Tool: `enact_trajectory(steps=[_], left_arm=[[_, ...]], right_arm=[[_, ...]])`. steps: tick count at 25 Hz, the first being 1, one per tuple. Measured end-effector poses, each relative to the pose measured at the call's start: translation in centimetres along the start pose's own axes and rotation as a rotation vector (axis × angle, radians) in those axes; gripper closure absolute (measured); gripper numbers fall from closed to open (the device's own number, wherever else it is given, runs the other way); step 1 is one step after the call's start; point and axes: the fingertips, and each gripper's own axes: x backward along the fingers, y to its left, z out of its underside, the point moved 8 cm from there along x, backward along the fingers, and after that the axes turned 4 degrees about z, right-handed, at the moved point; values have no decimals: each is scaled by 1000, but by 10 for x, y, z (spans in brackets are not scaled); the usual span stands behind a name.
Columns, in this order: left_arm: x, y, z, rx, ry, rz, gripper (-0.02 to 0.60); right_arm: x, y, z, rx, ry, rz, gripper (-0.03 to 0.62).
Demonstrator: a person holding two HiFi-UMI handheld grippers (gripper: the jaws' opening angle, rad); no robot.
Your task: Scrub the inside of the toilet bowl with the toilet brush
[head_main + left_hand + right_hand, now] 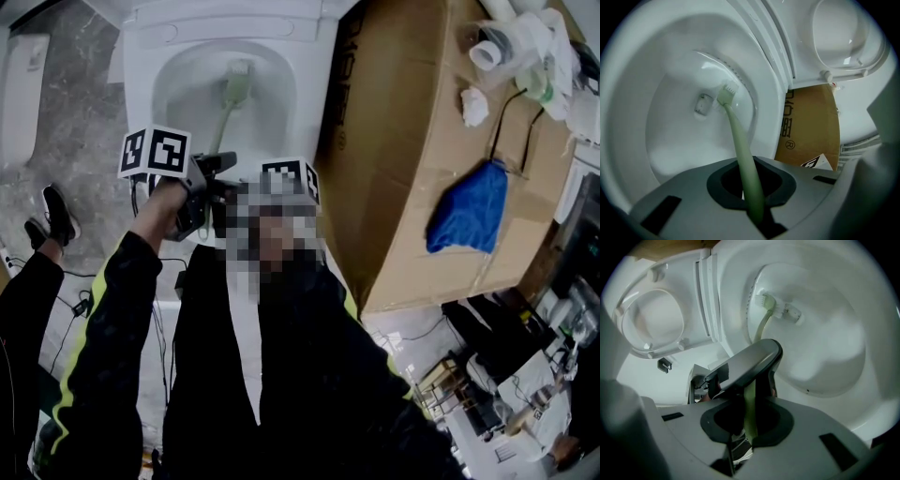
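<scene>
Your left gripper (751, 190) has its fingers (689, 197) clenched on the pale green handle (740, 145) of the toilet brush (228, 103). The handle runs out from between them, straight ahead and a little to the left, down into the toilet bowl (642, 117). The brush head (727, 93) sits far ahead of those fingers. Its bristles touch the white inner wall, just beside a small pale fitting (703, 103) low in the bowl. Up and to the right of the left fingers stands the raised seat and lid (843, 33). Below that, past the bowl's rim, is a brown cardboard box (811, 126).

Your right gripper (747, 425) grasps the same handle. Its fingers (825, 432) are closed on the shaft further back than the left pair. Directly ahead of the right fingers is the left gripper, and its grey body covers the middle stretch of the shaft. Beyond it the handle shows again and curves up to the brush head against the bowl wall. The raised seat and lid lie up and to the left of the right fingers.

From above, you hold both grippers side by side over the front edge of the bowl, with the brush reaching forward from them into the basin. A blue cloth (466, 220) lies on top of the cardboard box, well off to the right of the right fingers.
</scene>
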Motion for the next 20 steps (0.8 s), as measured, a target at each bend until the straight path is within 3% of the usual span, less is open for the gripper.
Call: enact_trajectory(steps=[10, 20], left_arm=[[-15, -6, 6, -42, 30, 10, 557], [-23, -6, 27, -6, 96, 42, 557]], right_arm=[[15, -6, 2, 22, -67, 34, 539], [26, -17, 19, -5, -110, 59, 537]])
